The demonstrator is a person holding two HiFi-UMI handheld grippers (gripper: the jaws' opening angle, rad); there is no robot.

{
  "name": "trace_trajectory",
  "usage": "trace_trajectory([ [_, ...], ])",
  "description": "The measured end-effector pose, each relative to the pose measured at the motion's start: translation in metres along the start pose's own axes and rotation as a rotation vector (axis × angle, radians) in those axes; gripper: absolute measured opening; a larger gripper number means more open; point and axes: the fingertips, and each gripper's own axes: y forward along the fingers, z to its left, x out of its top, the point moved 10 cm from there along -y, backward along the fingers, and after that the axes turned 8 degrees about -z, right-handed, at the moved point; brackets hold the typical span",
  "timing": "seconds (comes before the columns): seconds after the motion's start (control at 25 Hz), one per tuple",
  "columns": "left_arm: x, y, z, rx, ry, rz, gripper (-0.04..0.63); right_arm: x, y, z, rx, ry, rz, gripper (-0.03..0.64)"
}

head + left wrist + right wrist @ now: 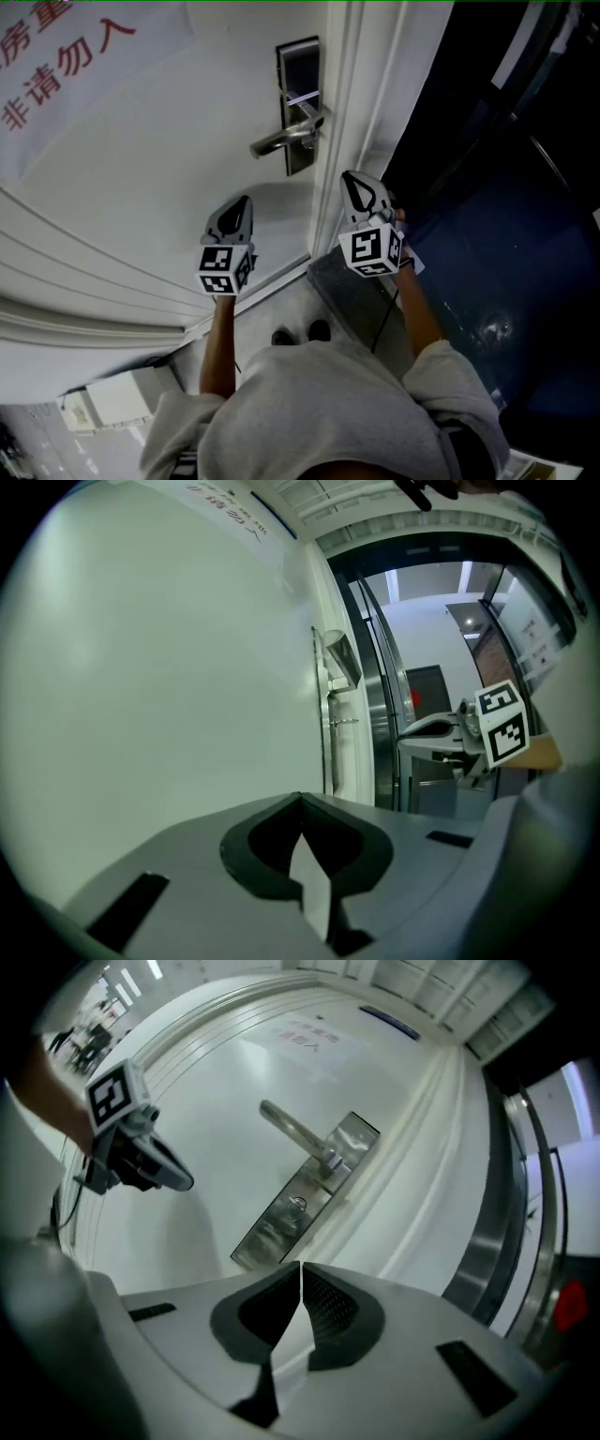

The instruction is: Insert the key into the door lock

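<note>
A steel lock plate (pixel 298 64) with a lever handle (pixel 279 141) sits on the white door (pixel 159 178). In the right gripper view the plate (pixel 272 1227) shows a round keyhole (pixel 296 1206) beside the handle (pixel 298 1133). A thin metal piece (pixel 343 722) juts from the plate; whether it is the key I cannot tell. My right gripper (pixel 349 175) hangs just right of the plate's lower end, shut with nothing between its jaws (pixel 300 1266). My left gripper (pixel 246 199) hovers lower left of the handle, also shut and empty (pixel 300 795).
The white door frame (pixel 352 112) runs beside the plate, with a dark blue floor (pixel 487 253) to its right. A paper sign with red characters (pixel 56 66) is stuck on the door's upper left. The person's shoes (pixel 300 333) stand near the threshold. A white box (pixel 117 398) lies low left.
</note>
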Motion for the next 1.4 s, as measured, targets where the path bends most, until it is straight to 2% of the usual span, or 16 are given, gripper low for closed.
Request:
trace_trajectory([
  [0.2,-0.002,0.006,-0.004,-0.016,-0.004,0.003,0.017,-0.027,-0.023,-0.012,-0.057,0.300,0.031,0.026],
  [0.44,-0.006,0.011,-0.007,-0.033,-0.012,0.006,0.017,-0.059,-0.055,-0.020,-0.165,0.501,0.059,0.023],
  [0.76,-0.010,0.015,-0.010,-0.047,-0.023,0.008,0.017,-0.075,-0.077,-0.014,-0.216,0.536,0.110,0.023],
  [1.4,-0.015,0.013,-0.010,-0.053,-0.033,0.024,0.017,-0.068,-0.064,-0.006,-0.208,0.540,0.099,0.021],
])
